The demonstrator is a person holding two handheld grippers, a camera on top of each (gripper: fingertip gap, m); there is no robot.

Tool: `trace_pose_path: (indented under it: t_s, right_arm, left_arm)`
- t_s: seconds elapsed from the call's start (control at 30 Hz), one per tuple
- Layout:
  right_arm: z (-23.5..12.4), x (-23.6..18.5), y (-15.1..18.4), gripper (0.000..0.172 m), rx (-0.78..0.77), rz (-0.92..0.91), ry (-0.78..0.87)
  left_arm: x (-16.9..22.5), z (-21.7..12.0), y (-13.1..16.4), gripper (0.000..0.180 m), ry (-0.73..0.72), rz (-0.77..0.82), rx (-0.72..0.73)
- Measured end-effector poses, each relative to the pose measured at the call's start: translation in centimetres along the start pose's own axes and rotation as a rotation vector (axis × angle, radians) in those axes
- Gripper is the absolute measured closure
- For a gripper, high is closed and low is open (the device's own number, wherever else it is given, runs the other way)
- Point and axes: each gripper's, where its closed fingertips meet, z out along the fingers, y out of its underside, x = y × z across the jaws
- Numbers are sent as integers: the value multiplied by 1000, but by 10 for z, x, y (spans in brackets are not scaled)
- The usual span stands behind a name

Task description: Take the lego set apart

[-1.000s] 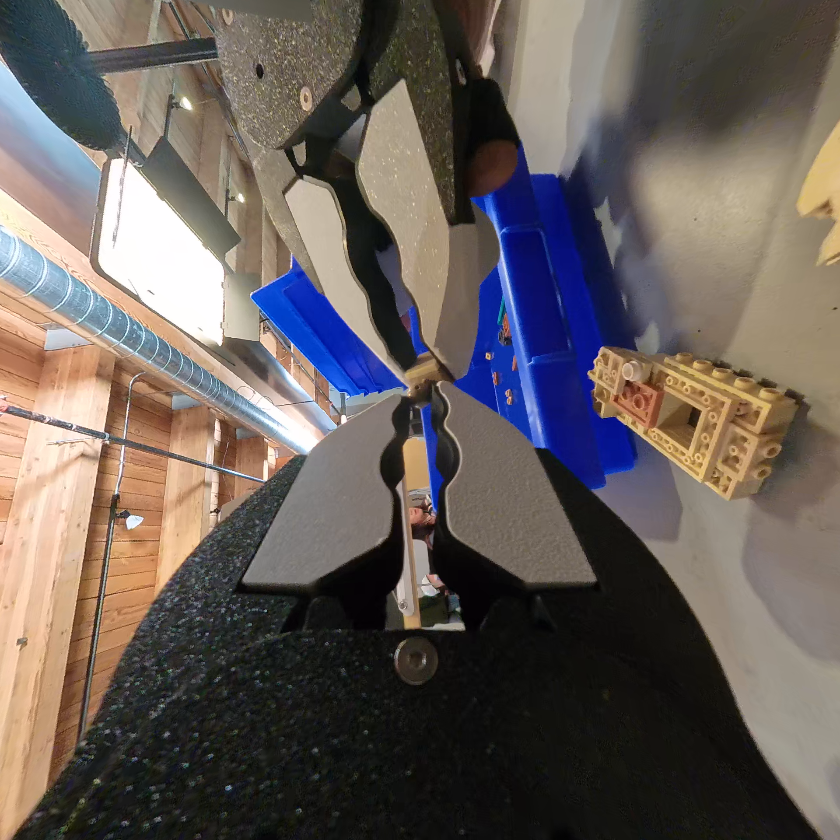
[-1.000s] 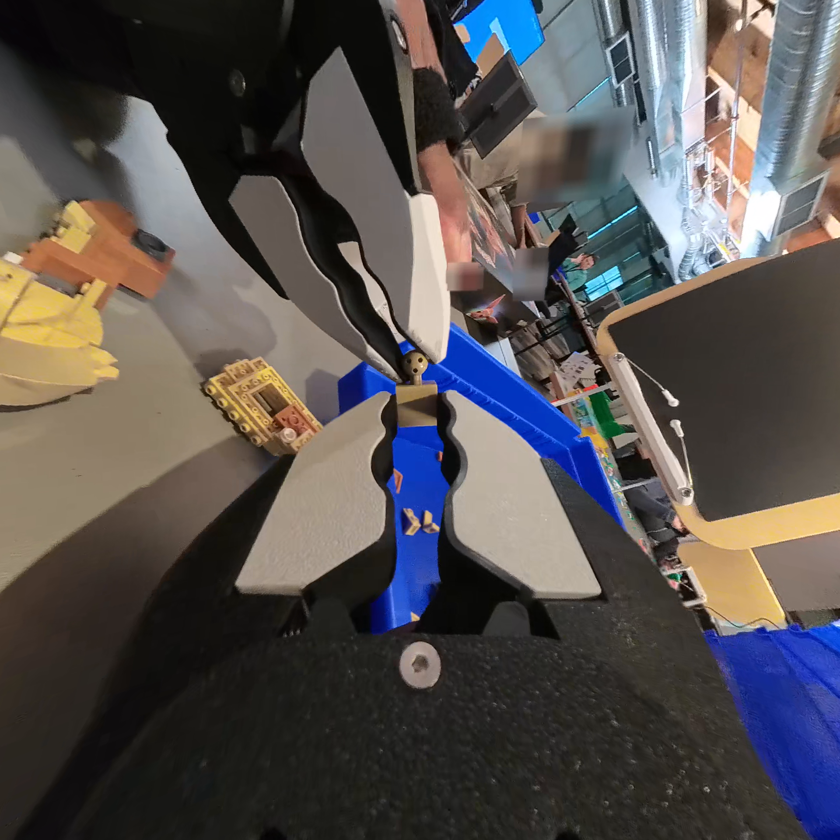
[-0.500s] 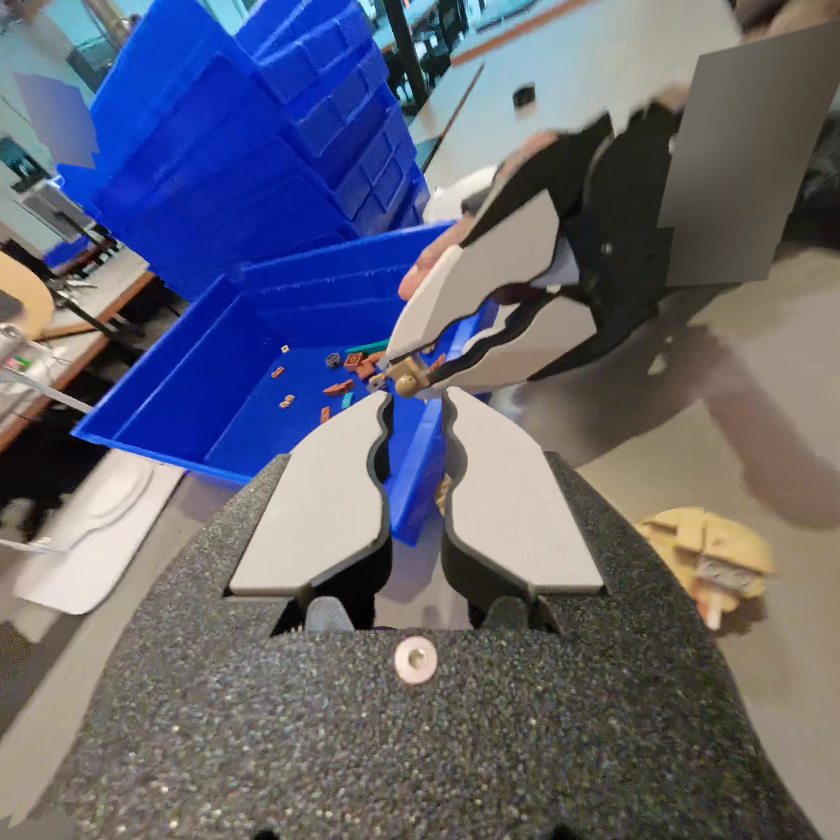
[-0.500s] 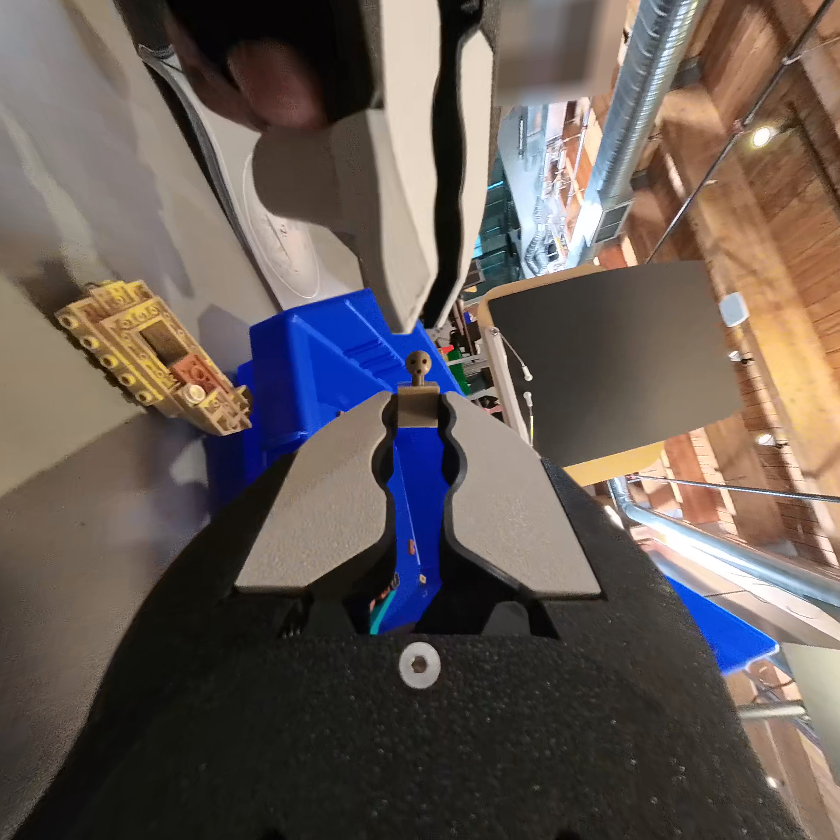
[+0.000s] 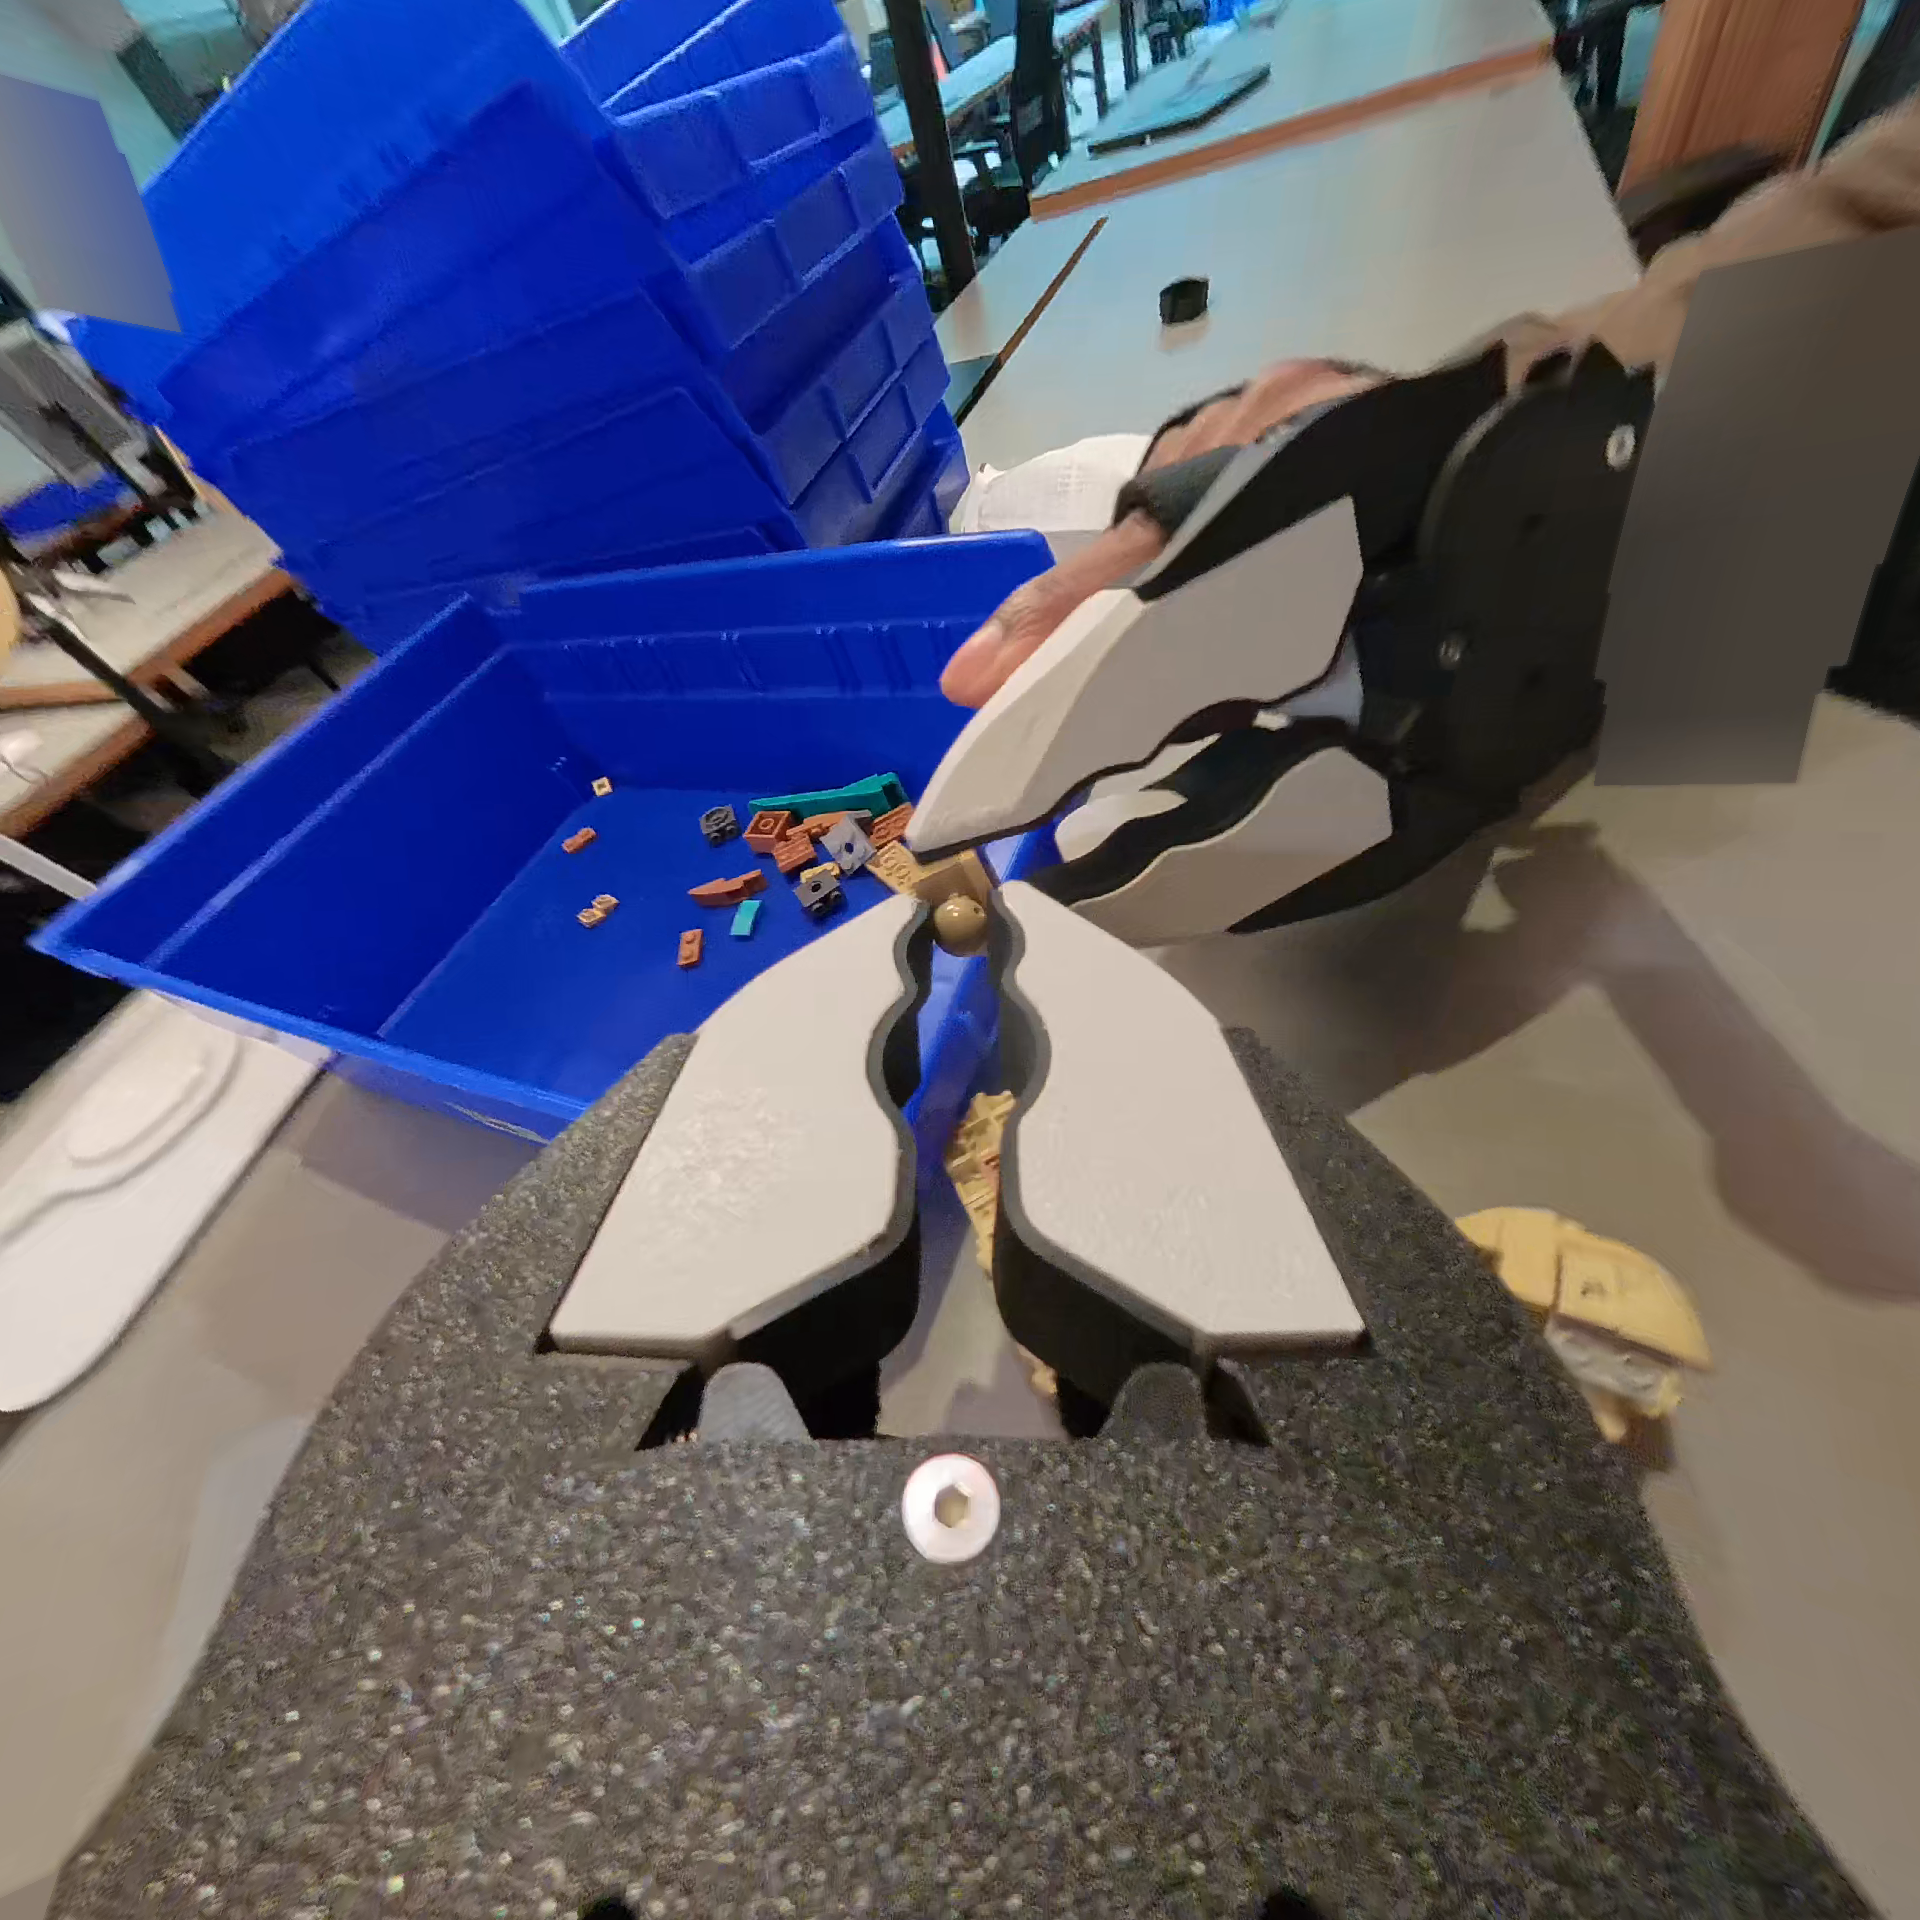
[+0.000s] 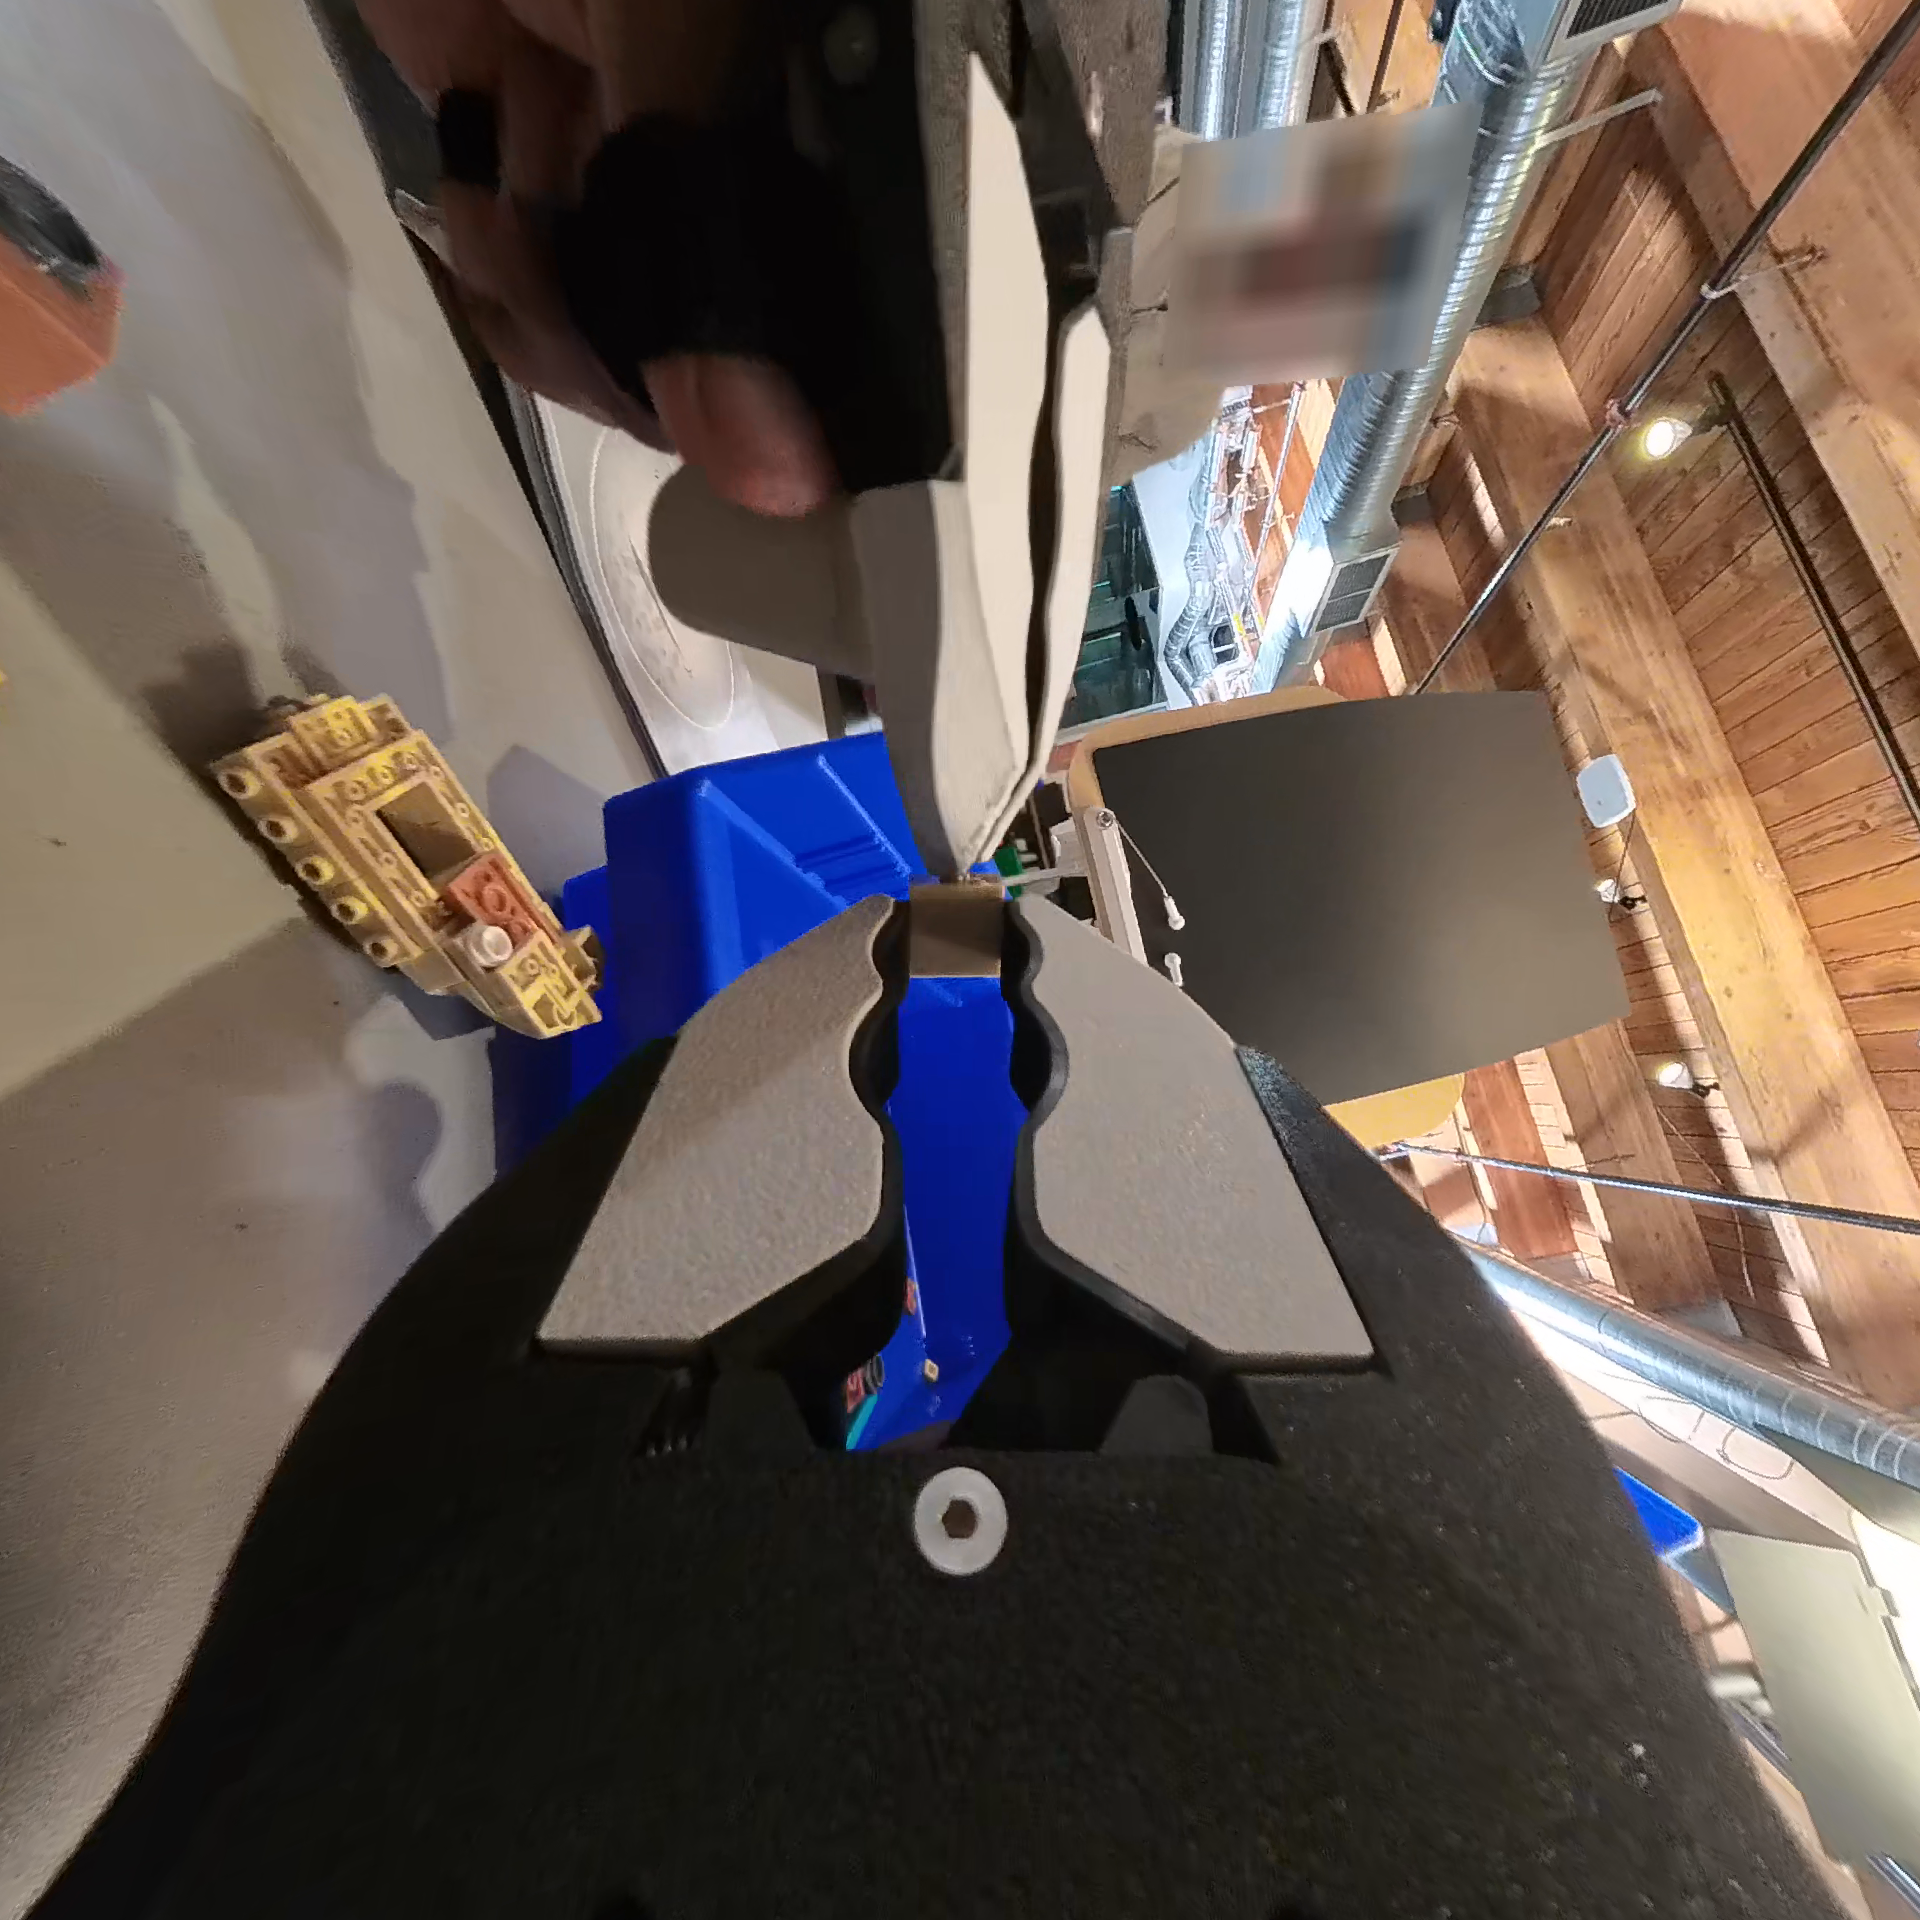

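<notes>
- A small tan brick (image 6: 954,940) with a ball end (image 5: 957,925) is held in the air just over the near rim of the open blue bin (image 5: 312,831).
- The brick is judged to be light, stiff and smooth plastic; it could slip or turn if it is pinched only at a corner. The flat sides are the best place to take hold of it, and the ball gives only a small round contact.
- The right gripper (image 6: 954,914) is closed to a narrow gap on the flat body of the brick, with both pads pressed on its sides.
- The left gripper (image 5: 957,909) is nearly closed around the ball end, which sits between its fingertips; contact on both sides seems to be made, but a firm grip cannot be confirmed.
- Inside the bin, loose small bricks (image 5: 790,842) in brown, grey and teal are scattered on the floor.
- Beside the bin, on the counter (image 5: 1558,1039), a tan frame model (image 6: 405,862) is lying, and another tan model (image 5: 1590,1309) is seen farther from the bin.
- Behind the bin, more blue bins (image 5: 520,312) are stacked.
</notes>
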Motion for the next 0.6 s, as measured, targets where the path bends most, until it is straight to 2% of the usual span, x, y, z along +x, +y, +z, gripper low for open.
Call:
trace_pose_path:
  t_s: [0.2,0.27,0.37,0.53,0.6]
  right_arm:
    - [-3,-5,-4,155,41,97,-93]
    - [-5,-4,-7,155,63,145,-117]
    - [-7,-2,-10,155,83,185,-132]
    - [-10,1,-14,155,116,158,-97]
    - [-10,0,-14,155,119,123,-85]
  left_arm:
    - [2,-3,4,172,-118,426,-83]
    - [4,-5,0,172,-125,468,-74]
    - [5,-7,-2,172,-103,447,-47]
    - [6,-8,-4,172,41,134,22]
    - [7,-8,-3,171,78,61,26]
